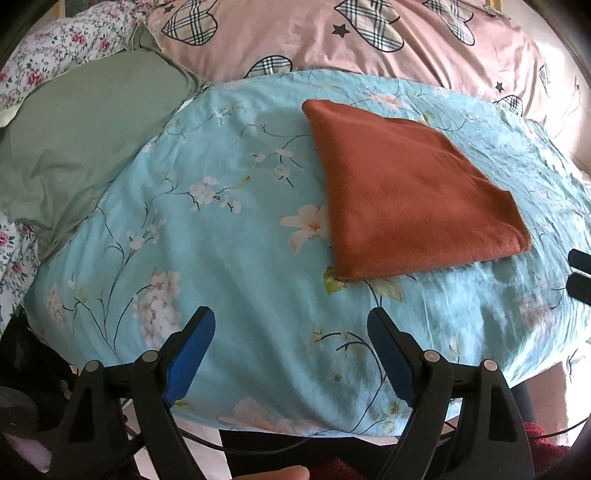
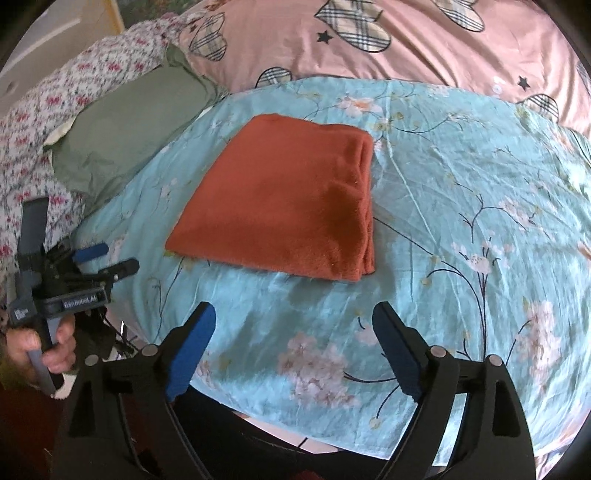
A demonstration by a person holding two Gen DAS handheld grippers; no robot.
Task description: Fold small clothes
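A rust-orange cloth (image 1: 406, 199) lies folded flat in a neat rectangle on the light blue floral sheet (image 1: 221, 240); in the right wrist view the cloth (image 2: 288, 206) shows its stacked layers along the right edge. My left gripper (image 1: 291, 321) is open and empty, near the sheet's front edge, left of and short of the cloth. It also shows in the right wrist view (image 2: 107, 258) at the left, held by a hand. My right gripper (image 2: 293, 314) is open and empty, just short of the cloth's near edge. Its fingertips (image 1: 580, 273) show at the left wrist view's right border.
A green pillow (image 1: 85, 140) lies at the back left beside a white quilt with red flowers (image 1: 44, 55). A pink duvet with plaid hearts (image 1: 369, 33) lies behind the blue sheet. The sheet's front edge drops off below the grippers.
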